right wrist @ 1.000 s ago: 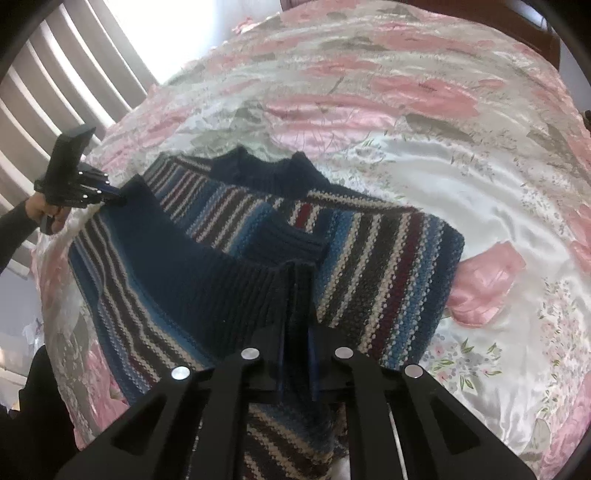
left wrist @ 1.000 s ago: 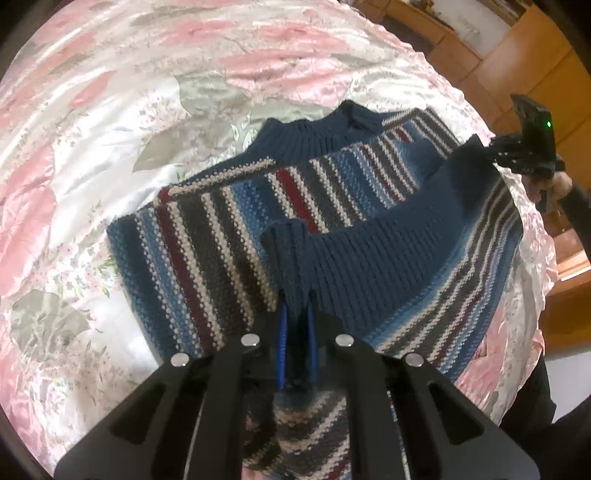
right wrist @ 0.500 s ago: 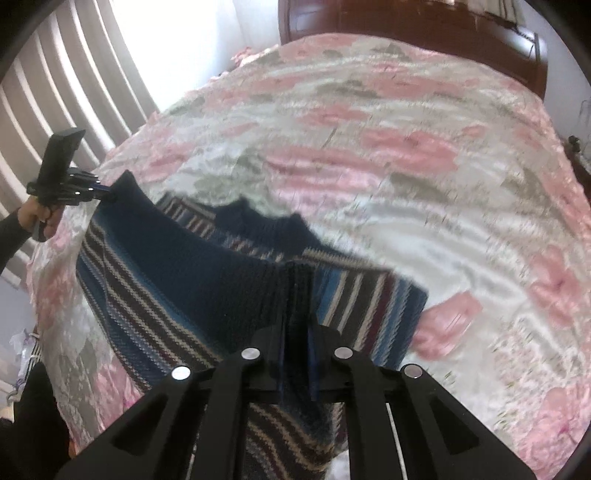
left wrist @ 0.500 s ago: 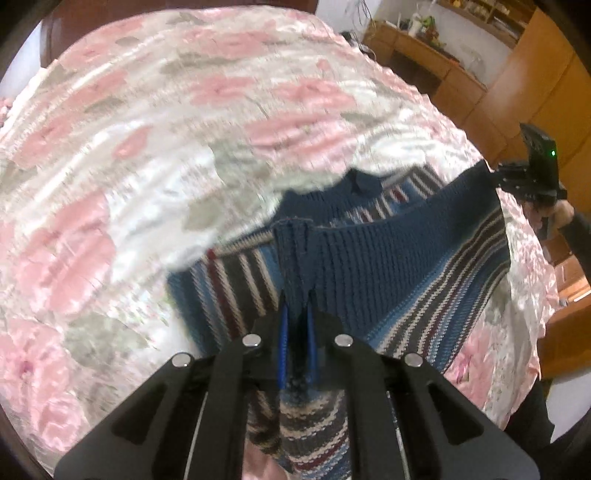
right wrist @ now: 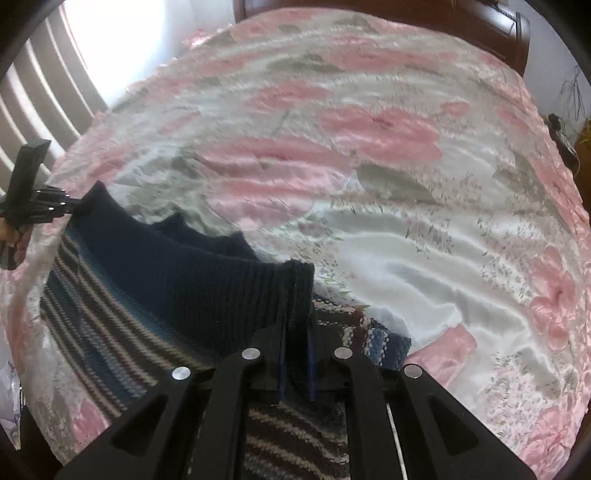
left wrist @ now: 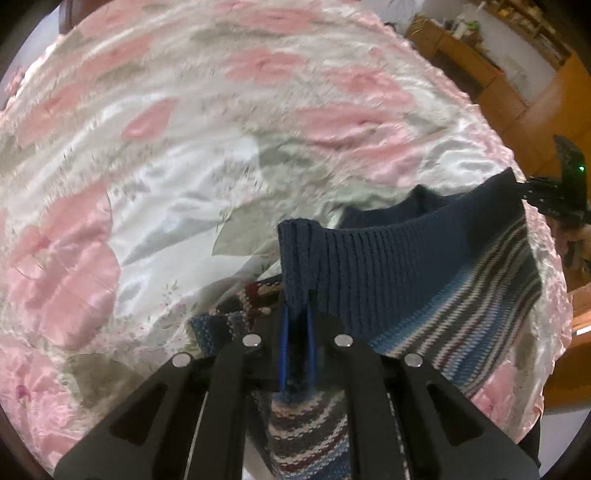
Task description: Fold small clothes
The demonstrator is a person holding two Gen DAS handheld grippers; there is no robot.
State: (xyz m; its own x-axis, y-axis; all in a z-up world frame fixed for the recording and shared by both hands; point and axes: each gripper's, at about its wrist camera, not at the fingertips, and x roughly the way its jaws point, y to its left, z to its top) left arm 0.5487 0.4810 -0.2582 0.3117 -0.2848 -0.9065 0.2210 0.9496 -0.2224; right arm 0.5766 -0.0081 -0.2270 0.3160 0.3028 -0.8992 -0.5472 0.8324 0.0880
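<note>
Satin floral bedspread (left wrist: 155,206) covers the bed. Left gripper (left wrist: 295,354) jaws clamped on one ribbed hem corner of the striped knit sweater (left wrist: 424,280); right gripper (right wrist: 295,365) jaws clamped on the other. Hem held taut between them above the bed, rest trailing on the bedspread. Thick, soft, floppy knit, likely light, grippy, stretchy; corner holds suit it. Far: wooden headboard (right wrist: 480,26).

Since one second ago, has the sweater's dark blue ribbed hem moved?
Yes. Both grippers, left gripper and right gripper, have lifted the sweater's hem up off the flowered bedspread, covering less of it; the collar now shows just behind the hem.
</note>
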